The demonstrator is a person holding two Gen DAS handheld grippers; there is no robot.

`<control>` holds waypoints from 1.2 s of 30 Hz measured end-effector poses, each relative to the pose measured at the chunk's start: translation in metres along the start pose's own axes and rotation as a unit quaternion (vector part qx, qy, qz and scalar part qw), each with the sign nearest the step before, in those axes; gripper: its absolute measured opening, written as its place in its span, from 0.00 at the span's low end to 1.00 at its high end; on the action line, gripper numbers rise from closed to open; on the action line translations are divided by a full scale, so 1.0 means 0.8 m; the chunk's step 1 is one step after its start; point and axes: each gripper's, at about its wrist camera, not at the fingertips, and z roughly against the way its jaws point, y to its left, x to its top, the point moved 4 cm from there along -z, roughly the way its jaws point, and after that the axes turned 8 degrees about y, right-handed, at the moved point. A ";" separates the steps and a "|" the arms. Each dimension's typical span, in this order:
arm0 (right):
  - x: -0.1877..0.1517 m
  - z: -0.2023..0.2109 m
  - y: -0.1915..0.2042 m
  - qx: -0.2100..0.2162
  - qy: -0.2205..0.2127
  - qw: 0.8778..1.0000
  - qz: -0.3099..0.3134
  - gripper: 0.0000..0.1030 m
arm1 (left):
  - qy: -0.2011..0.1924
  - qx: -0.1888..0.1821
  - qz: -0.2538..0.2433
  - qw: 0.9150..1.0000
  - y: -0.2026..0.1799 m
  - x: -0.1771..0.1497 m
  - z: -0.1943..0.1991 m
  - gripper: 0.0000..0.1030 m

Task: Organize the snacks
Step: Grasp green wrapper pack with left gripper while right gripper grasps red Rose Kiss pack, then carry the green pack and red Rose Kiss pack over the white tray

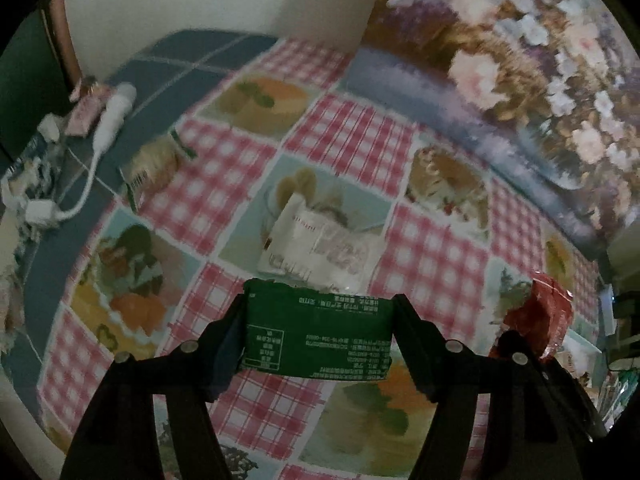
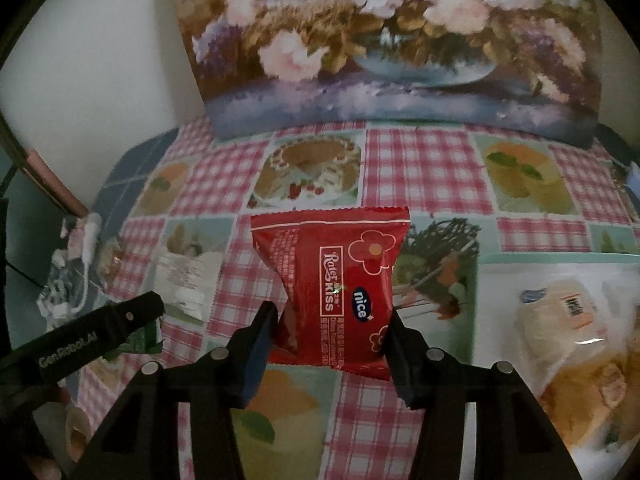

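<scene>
My left gripper is shut on a green snack packet and holds it above the checked tablecloth. My right gripper is shut on a red "Rater Kiss" snack packet, also above the cloth; that packet shows at the right of the left wrist view. A white snack packet lies on the cloth just beyond the green one, and also shows in the right wrist view. A clear-wrapped biscuit packet lies at the far left of the cloth.
A flower painting leans on the wall behind the table. A mint-rimmed container with wrapped snacks stands at the right. A white cable and adapter and small items lie on the blue cloth at the left.
</scene>
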 end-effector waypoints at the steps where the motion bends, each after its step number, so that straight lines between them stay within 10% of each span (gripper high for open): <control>1: 0.001 0.008 -0.001 0.001 -0.005 1.000 -0.002 0.53 | -0.006 0.001 -0.003 1.000 -0.003 0.000 0.006 0.69; 36: -0.044 0.172 -0.171 -0.051 -0.072 0.985 -0.146 0.53 | -0.090 -0.012 -0.130 0.987 -0.161 -0.061 0.104 0.69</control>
